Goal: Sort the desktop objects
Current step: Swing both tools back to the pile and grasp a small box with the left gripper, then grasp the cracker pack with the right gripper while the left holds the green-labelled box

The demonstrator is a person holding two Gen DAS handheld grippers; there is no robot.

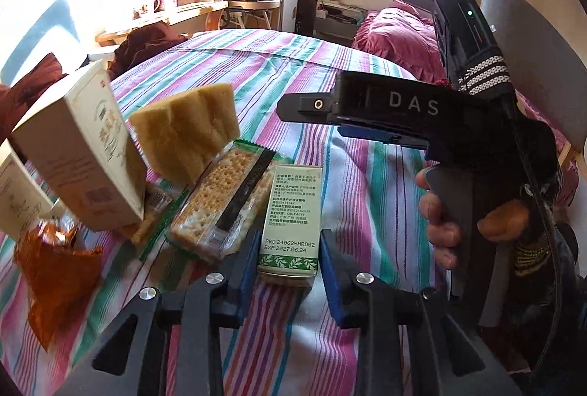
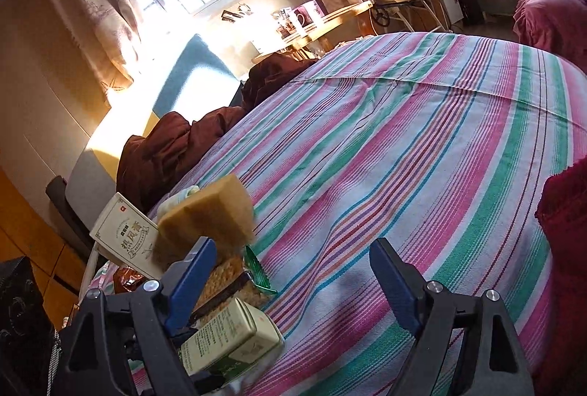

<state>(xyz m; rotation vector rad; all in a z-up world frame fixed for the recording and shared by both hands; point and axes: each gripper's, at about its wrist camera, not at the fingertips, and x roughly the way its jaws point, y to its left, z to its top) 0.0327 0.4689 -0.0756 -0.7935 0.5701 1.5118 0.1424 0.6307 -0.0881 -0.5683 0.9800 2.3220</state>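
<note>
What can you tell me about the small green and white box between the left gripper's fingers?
The small box looks like thin cardboard: cream-white with a green leaf band at its near end and green printed text plus date stamps on top. It lies flat on the striped cloth, long axis pointing away, beside the cracker packet. The left gripper is shut on its near end, blue pads against both sides.

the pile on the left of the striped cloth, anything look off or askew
Yes. The cream carton tips over at a steep angle, and the yellow sponge stands on edge, tilted, against the cracker packet. A crumpled orange wrapper lies beside them. Nothing looks spilled.
</note>
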